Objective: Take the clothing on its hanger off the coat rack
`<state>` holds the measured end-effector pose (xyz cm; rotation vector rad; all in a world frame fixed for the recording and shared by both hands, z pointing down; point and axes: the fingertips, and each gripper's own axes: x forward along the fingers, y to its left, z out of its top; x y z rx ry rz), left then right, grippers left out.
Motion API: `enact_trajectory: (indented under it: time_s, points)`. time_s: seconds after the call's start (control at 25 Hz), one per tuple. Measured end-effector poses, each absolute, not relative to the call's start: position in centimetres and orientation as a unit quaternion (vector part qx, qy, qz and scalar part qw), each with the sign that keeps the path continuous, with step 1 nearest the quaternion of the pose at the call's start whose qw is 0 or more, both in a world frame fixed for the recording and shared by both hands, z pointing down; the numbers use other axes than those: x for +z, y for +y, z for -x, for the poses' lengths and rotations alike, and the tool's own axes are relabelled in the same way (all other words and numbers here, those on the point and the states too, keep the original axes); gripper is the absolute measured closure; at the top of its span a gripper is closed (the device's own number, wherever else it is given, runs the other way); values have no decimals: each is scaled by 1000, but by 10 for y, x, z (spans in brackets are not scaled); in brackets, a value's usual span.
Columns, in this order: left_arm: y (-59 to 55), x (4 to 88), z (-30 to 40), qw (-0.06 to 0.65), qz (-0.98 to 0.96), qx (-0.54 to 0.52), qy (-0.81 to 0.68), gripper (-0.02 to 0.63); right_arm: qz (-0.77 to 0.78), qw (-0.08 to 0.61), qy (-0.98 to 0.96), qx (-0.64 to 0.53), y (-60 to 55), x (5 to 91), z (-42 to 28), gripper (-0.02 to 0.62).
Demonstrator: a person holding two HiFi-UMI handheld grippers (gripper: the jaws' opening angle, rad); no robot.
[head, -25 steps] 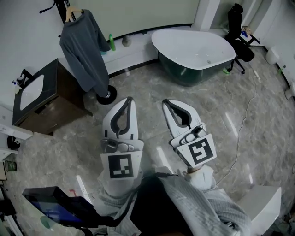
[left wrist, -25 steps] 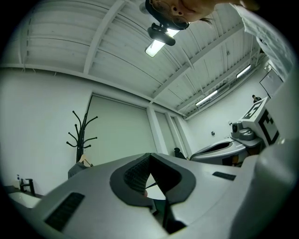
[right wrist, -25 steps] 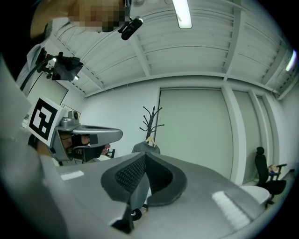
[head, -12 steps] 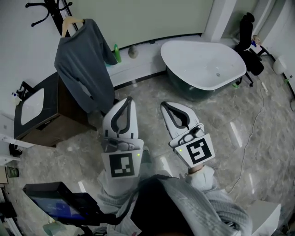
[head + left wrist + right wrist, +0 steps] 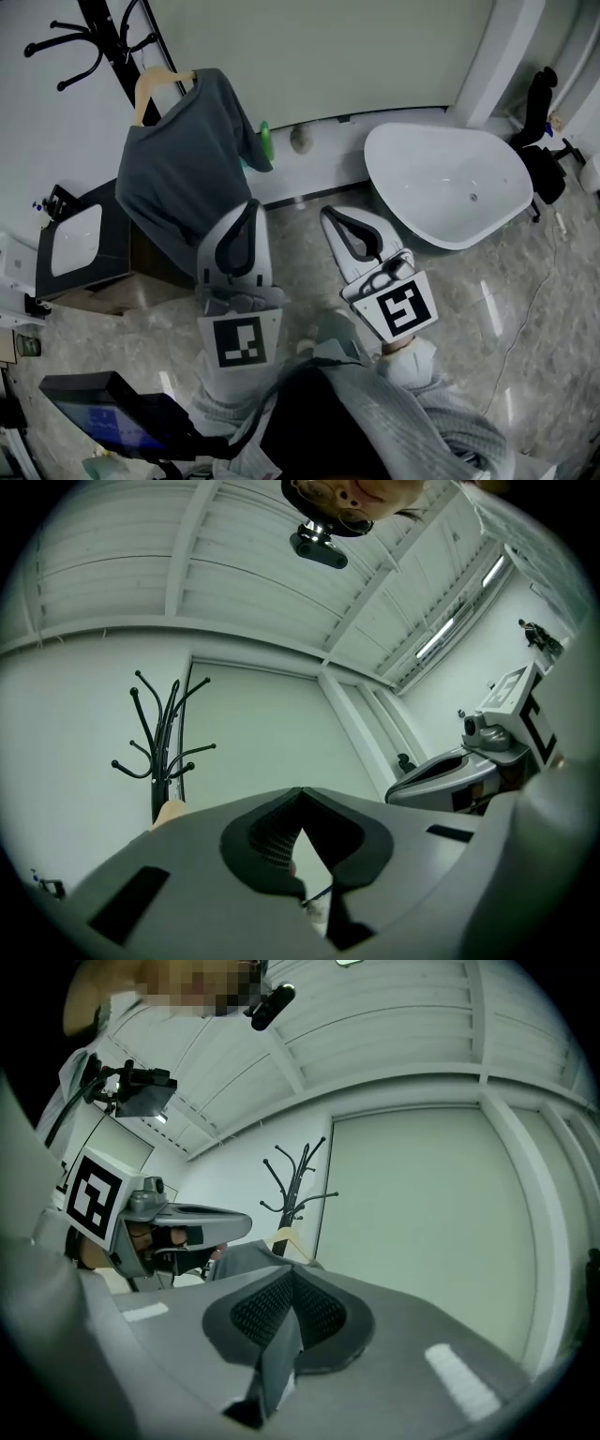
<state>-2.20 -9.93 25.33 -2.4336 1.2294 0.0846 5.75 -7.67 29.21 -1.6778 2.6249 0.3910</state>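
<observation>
A grey long-sleeved top (image 5: pixel 183 178) hangs on a pale wooden hanger (image 5: pixel 155 89) from the black coat rack (image 5: pixel 112 42) at the upper left of the head view. My left gripper (image 5: pixel 248 208) is shut and empty, its tips just in front of the top's lower right part. My right gripper (image 5: pixel 330 214) is shut and empty too, further right over the floor. The rack (image 5: pixel 161 752) stands against the wall in the left gripper view. In the right gripper view the rack (image 5: pixel 292 1185), the hanger (image 5: pixel 286 1238) and the top (image 5: pixel 246 1258) show beyond the shut jaws.
A dark cabinet with a white basin (image 5: pixel 75 239) stands left of the rack. A white bathtub (image 5: pixel 450 183) sits at the right, a black office chair (image 5: pixel 544 122) beyond it. A green bottle (image 5: pixel 265 141) stands on the ledge. Marbled floor lies below.
The view has come closer to the rack and tilted up. The hanging top now sits just ahead of my left gripper. Both grippers stayed shut.
</observation>
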Motion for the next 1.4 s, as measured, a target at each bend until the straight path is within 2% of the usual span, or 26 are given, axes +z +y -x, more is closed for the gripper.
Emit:
enact_trajectory:
  time_s: [0.24,0.48,0.88,1.16,1.4]
  points:
    - [-213,266,15,217,835,6,505,601,479,5,867,136,-206,303,-67,592]
    - [-302,239,23,231,758,3,609,601,380,23,910,163,-318,269,-66,592]
    - [-312,226,67,207,643,-84,733,601,255,76,953,148,-368,235,-33,592]
    - [-334,233,131,202,575,-148,779,601,212,56,957,190,-405,241,37,592]
    - [-337,212,151,219,528,-193,798,600,199,49,951,231,-416,224,51,572]
